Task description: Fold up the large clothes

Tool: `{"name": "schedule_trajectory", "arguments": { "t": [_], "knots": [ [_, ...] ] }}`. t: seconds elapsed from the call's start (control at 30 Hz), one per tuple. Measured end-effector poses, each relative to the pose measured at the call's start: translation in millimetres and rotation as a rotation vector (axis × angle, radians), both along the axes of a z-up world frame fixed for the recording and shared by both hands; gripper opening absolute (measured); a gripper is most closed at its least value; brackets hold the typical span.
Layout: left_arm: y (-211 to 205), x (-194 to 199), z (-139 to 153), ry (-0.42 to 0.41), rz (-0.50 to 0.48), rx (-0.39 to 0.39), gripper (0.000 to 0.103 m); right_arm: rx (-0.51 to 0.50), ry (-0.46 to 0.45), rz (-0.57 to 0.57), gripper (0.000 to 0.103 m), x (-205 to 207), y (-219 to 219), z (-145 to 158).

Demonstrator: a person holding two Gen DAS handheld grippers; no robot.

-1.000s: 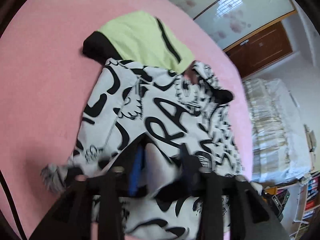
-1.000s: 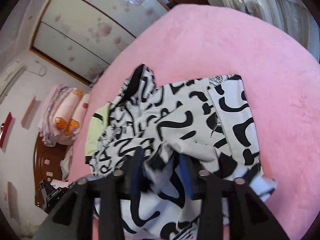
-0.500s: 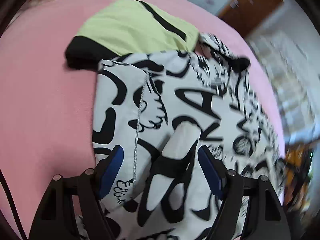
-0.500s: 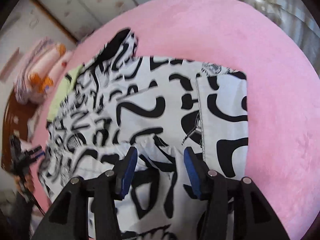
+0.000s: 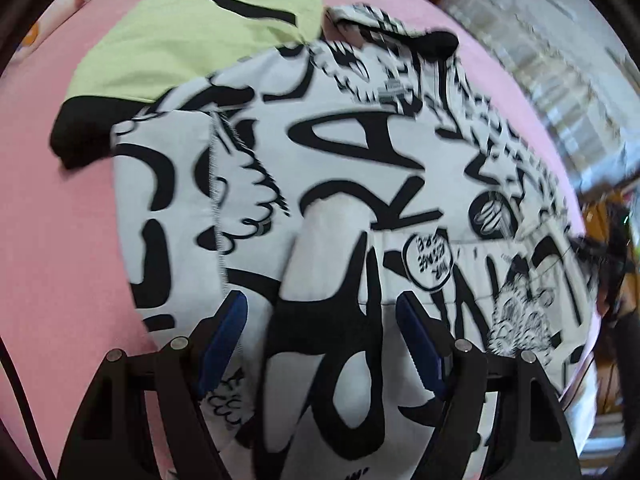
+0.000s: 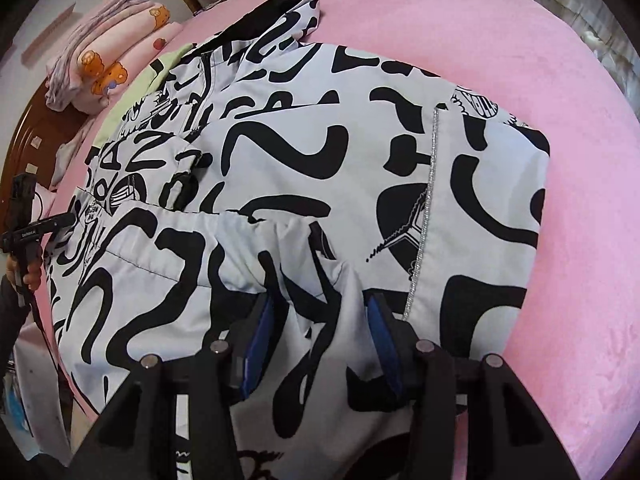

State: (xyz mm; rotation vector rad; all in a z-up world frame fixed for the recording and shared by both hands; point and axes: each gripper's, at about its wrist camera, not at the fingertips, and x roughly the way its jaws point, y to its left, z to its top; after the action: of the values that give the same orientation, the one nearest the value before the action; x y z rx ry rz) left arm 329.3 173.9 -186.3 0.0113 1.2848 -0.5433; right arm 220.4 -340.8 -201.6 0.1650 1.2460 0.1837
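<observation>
Black-and-white print jacket [image 5: 344, 168] lies spread on the pink bed [image 5: 60, 240], folded part over itself; lower hem brought up across the middle, so a fold line runs left-right near both cameras. Looks like one fold is laid down and the hem just needs leaving flat.

Left gripper [image 5: 322, 336]: jaws wide, blue pads either side of a raised ridge of cloth, not pinching it (fabric sits between, apart from both pads). Right gripper [image 6: 320, 336]: jaws partly spread, a bunched pleat of the hem stands between the pads and seems to brush them, but no real clamp that I can see. Both sit low over the near edge, likely so the fold stays where it is put.

Lime-green garment [image 5: 180, 40] with black trim lies at the far side, partly under the jacket collar. Stack of pink bedding [image 6: 100, 60] with bear print sits far left in right view.

Writing: round stamp logo [image 5: 426, 262] on the jacket has small text, too blurred to read. Big graffiti letters, an "A" and "R" shape, nothing more legible. Silver zip [image 6: 424, 216] runs near-far on the right panel.
</observation>
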Motion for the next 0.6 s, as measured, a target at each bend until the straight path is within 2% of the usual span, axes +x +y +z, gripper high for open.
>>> {"name": "schedule_trajectory", "arguments": {
  "t": [0.1, 0.17, 0.2, 0.23, 0.3, 0.37, 0.5, 0.6],
  "knots": [
    [-9.3, -2.0, -4.1, -0.007, -0.019, 0.036, 0.071, -0.023, 0.001, 0.008, 0.048, 2.9, 3.4, -1.7],
    [-12.0, -5.1, -4.2, -0.016, -0.028, 0.028, 0.039, -0.042, -0.011, 0.010, 0.040, 1.6, 6.7, -1.2],
    [-12.9, -7.0, -4.8, -0.024, -0.027, 0.042, 0.036, -0.058, -0.014, 0.009, 0.030, 1.5, 9.1, -1.7],
    [-13.3, -8.5, -4.2, -0.034, -0.025, 0.052, 0.030, -0.061, -0.013, 0.010, 0.026, 0.9, 10.6, -2.3],
    [-9.8, -13.5, 1.1, -0.060, -0.006, 0.072, 0.022, -0.096, -0.026, 0.005, 0.019, -3.0, 15.1, -0.7],
    [-5.7, -19.8, 8.8, -0.081, 0.022, 0.074, 0.010, -0.138, -0.048, -0.010, 0.014, -9.9, 20.9, 4.2],
    [2.3, -39.3, 32.8, -0.152, 0.079, 0.096, 0.009, -0.197, -0.115, -0.095, 0.009, -28.2, 24.1, 20.8],
    [0.2, -57.7, 59.7, -0.238, 0.110, 0.118, 0.008, -0.209, -0.205, -0.170, 0.008, -47.9, 29.4, 48.2]
  ]
}}
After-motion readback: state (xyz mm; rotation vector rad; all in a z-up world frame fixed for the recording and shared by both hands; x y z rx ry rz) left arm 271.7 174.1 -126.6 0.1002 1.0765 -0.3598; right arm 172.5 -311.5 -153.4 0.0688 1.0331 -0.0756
